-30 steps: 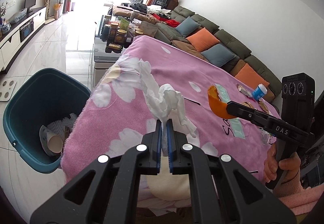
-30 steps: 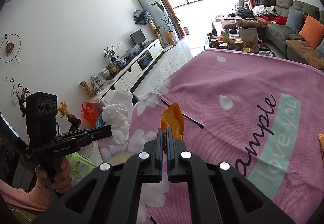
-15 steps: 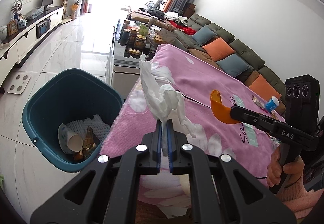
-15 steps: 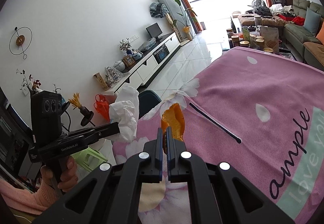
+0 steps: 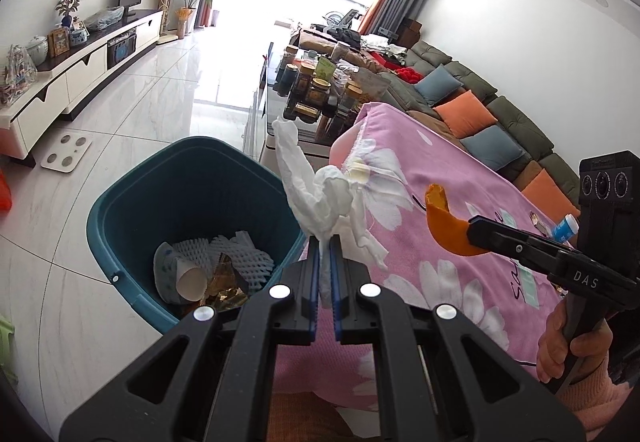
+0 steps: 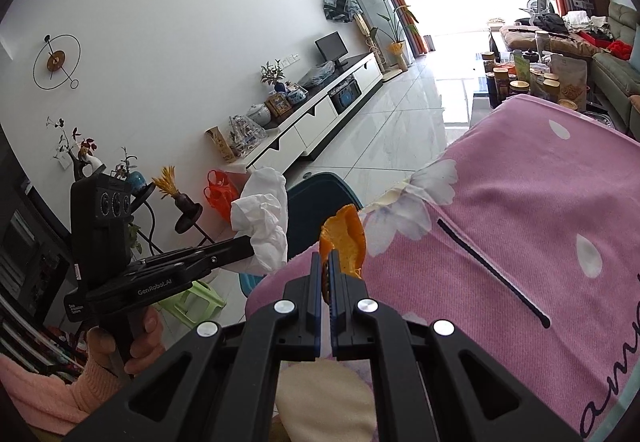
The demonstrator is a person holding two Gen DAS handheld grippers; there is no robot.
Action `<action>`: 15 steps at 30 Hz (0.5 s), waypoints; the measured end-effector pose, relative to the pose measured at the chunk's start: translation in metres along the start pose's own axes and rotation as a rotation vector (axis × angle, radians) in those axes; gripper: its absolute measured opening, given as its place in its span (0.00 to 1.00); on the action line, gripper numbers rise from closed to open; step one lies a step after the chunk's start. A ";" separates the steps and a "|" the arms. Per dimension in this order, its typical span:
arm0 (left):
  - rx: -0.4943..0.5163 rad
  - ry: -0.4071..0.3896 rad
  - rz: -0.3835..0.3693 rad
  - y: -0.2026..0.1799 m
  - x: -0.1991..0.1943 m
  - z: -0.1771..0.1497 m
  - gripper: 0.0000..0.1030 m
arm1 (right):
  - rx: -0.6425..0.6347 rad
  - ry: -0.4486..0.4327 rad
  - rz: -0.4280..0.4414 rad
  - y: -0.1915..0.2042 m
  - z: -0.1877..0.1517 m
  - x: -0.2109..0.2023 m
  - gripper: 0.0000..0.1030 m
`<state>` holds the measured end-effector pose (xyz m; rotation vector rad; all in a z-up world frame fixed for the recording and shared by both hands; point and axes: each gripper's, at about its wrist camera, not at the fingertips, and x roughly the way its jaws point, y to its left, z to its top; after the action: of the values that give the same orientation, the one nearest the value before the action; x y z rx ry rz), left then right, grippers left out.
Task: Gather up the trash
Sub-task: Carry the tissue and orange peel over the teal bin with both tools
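Note:
My left gripper [image 5: 325,242] is shut on a crumpled white tissue [image 5: 320,194] and holds it in the air by the near right rim of a teal trash bin [image 5: 132,202]. The bin stands on the floor left of the table and holds paper cups and foam netting. My right gripper [image 6: 326,260] is shut on a curved orange peel [image 6: 346,242] above the corner of the pink flowered tablecloth [image 6: 520,226]. The tissue also shows in the right wrist view [image 6: 264,218], with the bin's rim [image 6: 320,186] behind it. The peel also shows in the left wrist view [image 5: 444,226].
A small blue-capped bottle [image 5: 564,228] and wrappers lie far right on the table. A low table crowded with jars [image 5: 316,90] stands behind the bin. A white TV cabinet [image 5: 80,70] lines the left wall, a sofa [image 5: 480,114] the right. A green stool [image 6: 192,302] stands near the bin.
Both grippers have moved left, off the table's middle toward the bin. The tissue is now beside the bin's rim, and the peel is over the tablecloth's corner. Both stay shut on their loads.

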<state>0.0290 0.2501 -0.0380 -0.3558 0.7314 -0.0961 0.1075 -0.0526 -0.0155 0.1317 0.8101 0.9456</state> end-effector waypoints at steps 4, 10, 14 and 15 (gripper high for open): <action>-0.010 -0.007 0.016 0.007 -0.002 0.001 0.05 | -0.012 0.012 0.019 0.004 0.006 0.012 0.02; -0.023 -0.011 0.046 0.016 -0.002 0.003 0.05 | -0.032 0.030 0.039 0.011 0.013 0.028 0.02; -0.031 -0.016 0.067 0.023 -0.003 0.005 0.05 | -0.051 0.040 0.045 0.018 0.018 0.038 0.02; -0.035 -0.017 0.070 0.025 -0.003 0.005 0.05 | -0.054 0.043 0.048 0.019 0.019 0.040 0.02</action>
<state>0.0291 0.2756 -0.0416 -0.3635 0.7291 -0.0142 0.1203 -0.0058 -0.0159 0.0848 0.8232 1.0170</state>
